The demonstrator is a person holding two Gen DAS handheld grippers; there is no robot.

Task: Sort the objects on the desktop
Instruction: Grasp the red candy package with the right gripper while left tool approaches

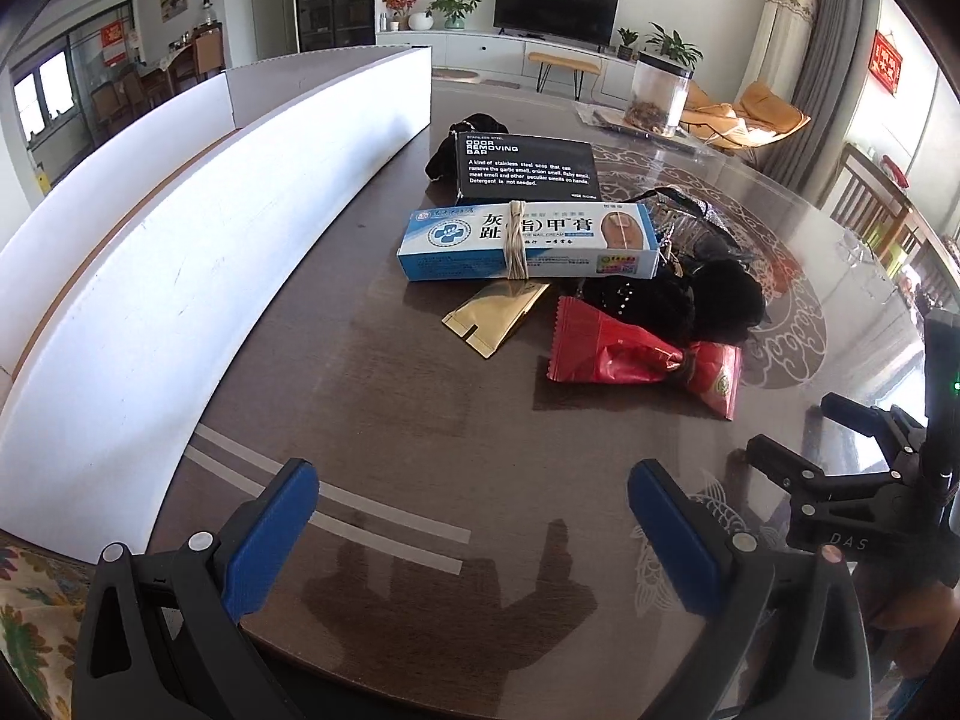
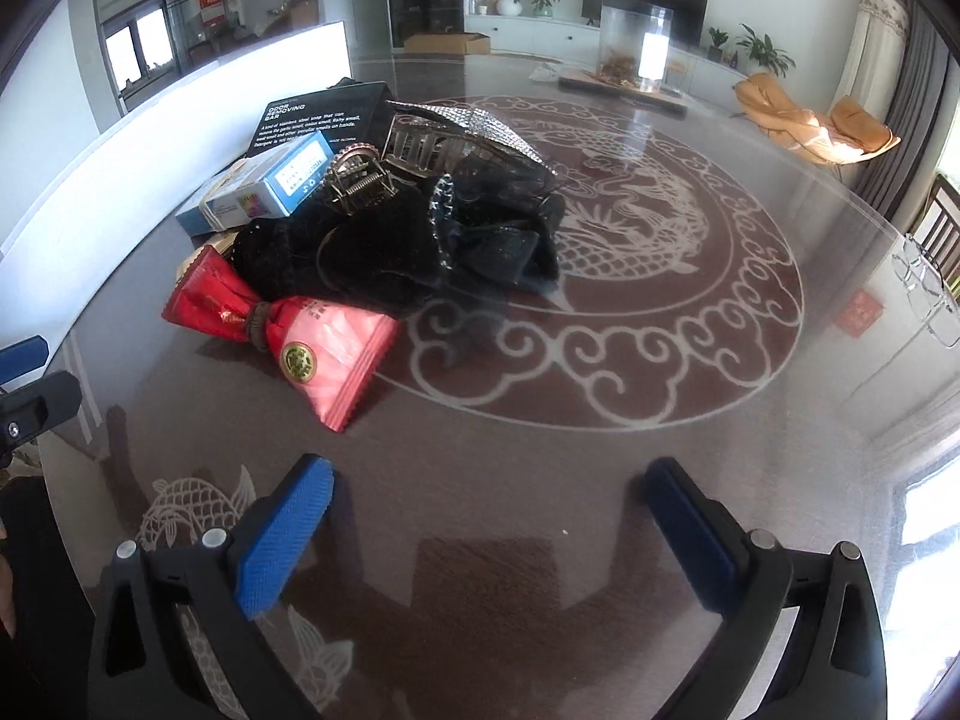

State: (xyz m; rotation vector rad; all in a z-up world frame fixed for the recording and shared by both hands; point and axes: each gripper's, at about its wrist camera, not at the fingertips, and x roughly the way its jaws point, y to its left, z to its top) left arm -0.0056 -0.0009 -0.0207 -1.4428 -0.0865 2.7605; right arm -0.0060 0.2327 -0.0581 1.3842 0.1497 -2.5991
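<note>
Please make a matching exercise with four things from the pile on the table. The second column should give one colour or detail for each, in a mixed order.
Things:
1. nail cream box
2. odor removing bar box
3. candy wrapper
4. flat foil sachet

Details:
A. red
B. gold
C. black with white print
D. blue and white, rubber band around it

Pairs: 1-D, 2-C, 3-A, 4-B

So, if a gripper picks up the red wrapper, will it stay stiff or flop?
The red wrapper is probably floppy and light: it looks like thin crinkled film, pinched at the middle. It may slide on the glossy table if pushed.
</note>
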